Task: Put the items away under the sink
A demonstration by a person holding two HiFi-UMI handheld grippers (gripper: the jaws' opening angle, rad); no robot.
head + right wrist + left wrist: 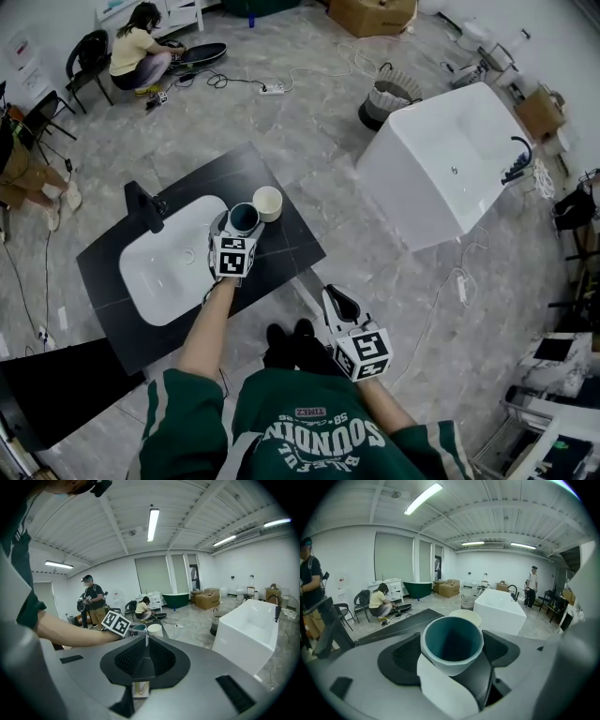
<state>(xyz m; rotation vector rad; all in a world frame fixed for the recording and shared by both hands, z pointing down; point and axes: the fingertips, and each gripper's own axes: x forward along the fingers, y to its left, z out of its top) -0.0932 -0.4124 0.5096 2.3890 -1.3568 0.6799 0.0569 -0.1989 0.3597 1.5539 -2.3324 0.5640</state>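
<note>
Head view: cream cup (267, 202) beside teal cup (243, 218)

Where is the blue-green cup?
In the head view, the round teal cup is between the left gripper's jaws at the black countertop, right of the white sink basin, beside a cream cup.

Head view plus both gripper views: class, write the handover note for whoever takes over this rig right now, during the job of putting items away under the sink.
Left gripper: jaws closed on the teal cup, at the black counter beside the sink basin; I cannot tell if it is lifted.
Right gripper: shut, empty, held low by the person's body.
Cream cup: upright on the counter, right beside the teal cup, untouched.
Done: nothing stowed; only the teal cup is gripped.
Left: take the teal cup under the sink, then the cream cup. The space under the sink is not in view.
</note>
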